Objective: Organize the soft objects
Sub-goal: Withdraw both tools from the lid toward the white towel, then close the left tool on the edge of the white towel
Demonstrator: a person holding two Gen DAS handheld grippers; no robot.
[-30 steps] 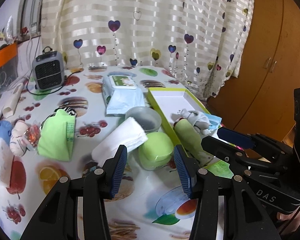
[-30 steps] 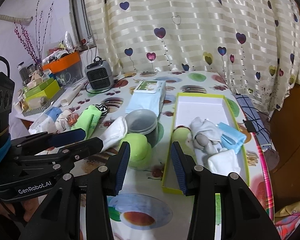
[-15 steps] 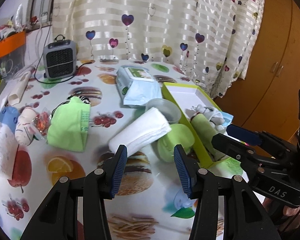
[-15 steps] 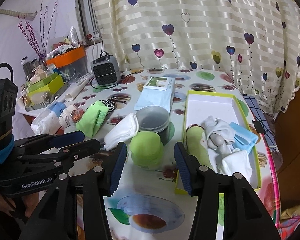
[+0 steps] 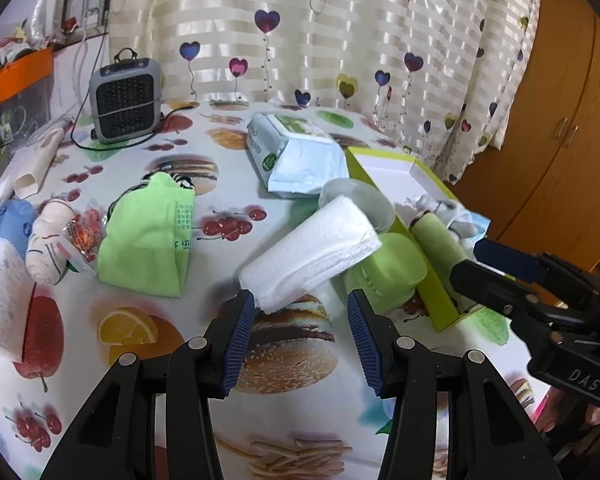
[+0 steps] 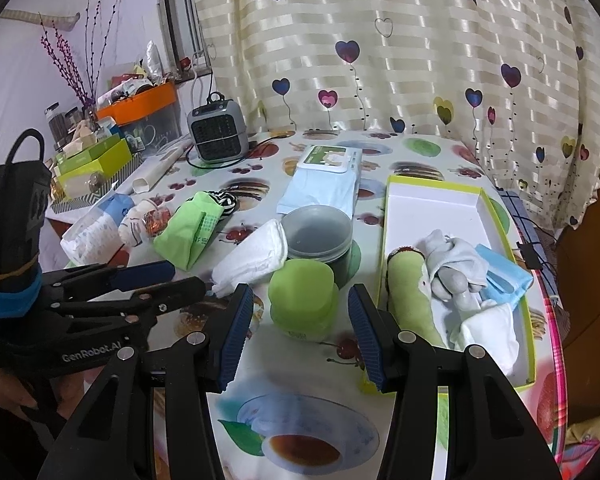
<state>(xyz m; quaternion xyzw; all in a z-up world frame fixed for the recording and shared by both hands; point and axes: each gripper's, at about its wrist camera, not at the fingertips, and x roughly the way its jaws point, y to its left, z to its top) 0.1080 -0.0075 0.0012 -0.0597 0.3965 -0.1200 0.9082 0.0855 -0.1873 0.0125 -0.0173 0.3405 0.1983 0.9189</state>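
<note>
My left tongs (image 5: 301, 312), jaws spread and empty, are nearer the rolled white towel (image 5: 308, 254) lying just ahead, slanting up-right against the green tub (image 5: 384, 270), while my right tongs (image 6: 298, 318) gape empty too.

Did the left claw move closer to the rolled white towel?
Yes. The left claw has come forward and down toward the white towel, whose near end now sits just between its open tips.

Soft, even indoor light; sheen on striped curtain (image 6: 340, 20). Strong fisheye bending, dark vignette corners. Slight blur throughout; shadows faint.
</note>
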